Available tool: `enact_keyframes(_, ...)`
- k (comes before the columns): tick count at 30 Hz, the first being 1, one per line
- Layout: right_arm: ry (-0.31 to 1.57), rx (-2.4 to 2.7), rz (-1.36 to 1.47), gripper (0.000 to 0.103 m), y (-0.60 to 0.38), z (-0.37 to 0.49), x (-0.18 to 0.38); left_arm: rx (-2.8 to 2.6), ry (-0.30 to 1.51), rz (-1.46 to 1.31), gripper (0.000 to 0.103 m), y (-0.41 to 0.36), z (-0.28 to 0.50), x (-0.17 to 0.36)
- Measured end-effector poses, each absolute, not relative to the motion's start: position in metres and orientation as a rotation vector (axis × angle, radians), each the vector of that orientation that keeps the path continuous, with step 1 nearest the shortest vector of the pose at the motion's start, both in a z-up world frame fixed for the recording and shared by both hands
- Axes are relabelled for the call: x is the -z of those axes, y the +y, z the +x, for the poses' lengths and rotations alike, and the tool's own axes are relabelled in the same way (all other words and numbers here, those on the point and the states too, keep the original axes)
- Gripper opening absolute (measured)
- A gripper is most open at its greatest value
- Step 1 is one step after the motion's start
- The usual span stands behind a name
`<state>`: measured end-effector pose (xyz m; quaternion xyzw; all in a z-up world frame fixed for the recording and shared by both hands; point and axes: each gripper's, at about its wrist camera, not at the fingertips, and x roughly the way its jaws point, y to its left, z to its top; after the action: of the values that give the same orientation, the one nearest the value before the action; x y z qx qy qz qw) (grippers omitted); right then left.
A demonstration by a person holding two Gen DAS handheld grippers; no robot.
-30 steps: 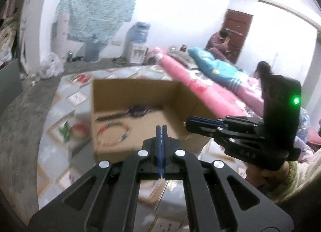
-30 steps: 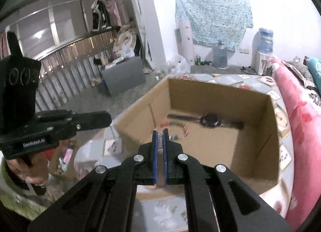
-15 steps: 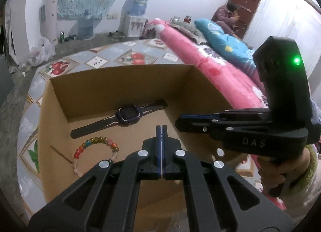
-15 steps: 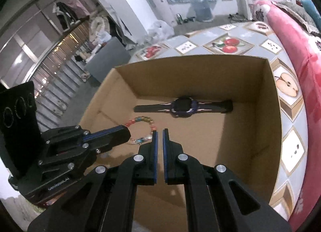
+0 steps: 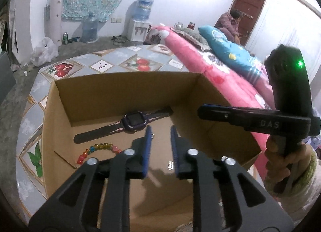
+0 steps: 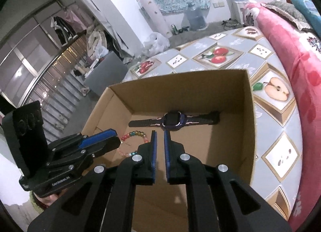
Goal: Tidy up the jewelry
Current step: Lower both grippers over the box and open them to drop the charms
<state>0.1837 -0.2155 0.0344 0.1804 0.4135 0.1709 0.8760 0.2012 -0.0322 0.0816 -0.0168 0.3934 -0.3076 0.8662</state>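
An open cardboard box [image 5: 120, 95] [image 6: 180, 89] holds a dark watch [image 5: 134, 120] [image 6: 173, 120] lying flat along its far wall. Nearer, on the left, lies a coloured bead bracelet [image 5: 100, 147] [image 6: 134, 133]. My left gripper [image 5: 160, 129] [image 6: 114, 139] hangs over the box floor and its jaws are opening, with nothing pressed between the pads. A small silver piece [image 5: 170, 165] lies on the cardboard below the gap. My right gripper [image 6: 159, 133] [image 5: 200, 109] hovers beside it, pointing at the watch, all but shut, with nothing in its thin slit.
The box stands on a round table [image 5: 104, 59] [image 6: 220, 51] covered with a fruit-pattern cloth. A bed with a pink quilt [image 5: 210, 71] [image 6: 291, 41] runs along the right side. A person [image 5: 230, 23] sits by the far door. A water dispenser [image 5: 142, 21] stands against the back wall.
Both grippers came forward and down over the box. The left jaws, shut before, now stand apart. The thin chain that hung from the left gripper a second ago no longer shows there.
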Motion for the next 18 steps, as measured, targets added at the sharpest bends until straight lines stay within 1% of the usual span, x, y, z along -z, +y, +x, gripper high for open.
enact_keyframes(1,0.859,-0.355,0.378,0.008,-0.216,0.181,-0.036,0.645,0.819,-0.042,0.026,-0.031,0.201,-0.083)
enact_keyframes(3,0.853,-0.354,0.38,0.009,-0.215,0.178,-0.039,0.657,0.811,-0.05,0.035,-0.031,0.201,-0.085)
enact_keyframes(4,0.85,-0.352,0.378,0.014,-0.215,0.175,-0.04,0.653,0.813,-0.052,0.038,-0.031,0.202,-0.085)
enact_keyframes(5,0.846,-0.35,0.377,0.019,-0.215,0.173,-0.041,0.651,0.817,-0.055,0.044,-0.031,0.202,-0.085)
enact_keyframes(6,0.842,-0.349,0.374,0.021,-0.215,0.171,-0.042,0.657,0.826,-0.067,0.05,-0.03,0.203,-0.085)
enact_keyframes(9,0.831,-0.346,0.366,0.021,-0.213,0.164,-0.047,0.664,0.851,-0.107,0.052,-0.027,0.205,-0.085)
enact_keyframes(13,0.813,-0.349,0.355,0.021,-0.212,0.154,-0.054,0.701,0.895,-0.172,0.06,-0.022,0.207,-0.085)
enact_keyframes(15,0.808,-0.345,0.352,0.021,-0.211,0.15,-0.057,0.713,0.937,-0.214,0.063,-0.02,0.209,-0.084)
enact_keyframes(18,0.804,-0.344,0.347,0.021,-0.211,0.145,-0.06,0.713,1.047,-0.284,0.065,-0.017,0.216,-0.078)
